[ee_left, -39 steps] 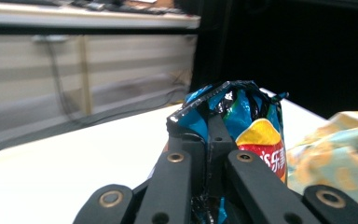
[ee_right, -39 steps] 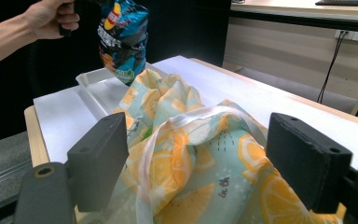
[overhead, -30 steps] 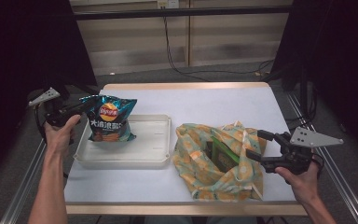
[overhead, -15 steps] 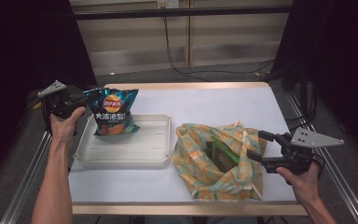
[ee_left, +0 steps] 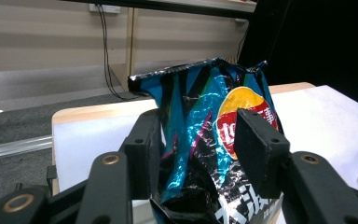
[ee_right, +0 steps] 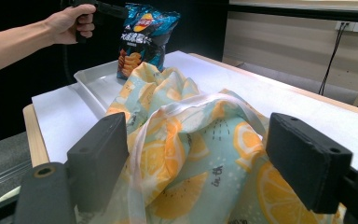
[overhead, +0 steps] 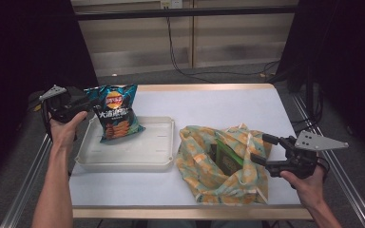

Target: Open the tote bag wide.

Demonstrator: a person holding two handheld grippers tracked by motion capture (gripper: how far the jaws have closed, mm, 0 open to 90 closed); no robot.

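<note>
A blue chip bag (overhead: 116, 114) stands upright on its bottom edge at the far left of a white tray (overhead: 123, 159). My left gripper (overhead: 88, 102) is level with the bag's top left corner. Its jaws have just been opening, and in the left gripper view (ee_left: 198, 135) the bag's crinkled top (ee_left: 200, 107) sits between the parted pads without being pressed. My right gripper (overhead: 260, 148) stands open at the right edge of an orange-print tote bag (overhead: 218, 178). The tote's fabric (ee_right: 196, 140) bulges between its wide jaws. A green packet (overhead: 225, 159) lies inside the tote.
The white table top (overhead: 228, 107) has free room behind the tote and the tray. A wooden rim (overhead: 204, 87) runs along its far edge. Metal rails (overhead: 24, 190) flank both sides, and dark curtains stand to the left and right.
The left jaws have parted around the chip bag's top corner. The bag has tipped more upright and sits a little farther back in the tray. The right gripper and the tote have not moved.
</note>
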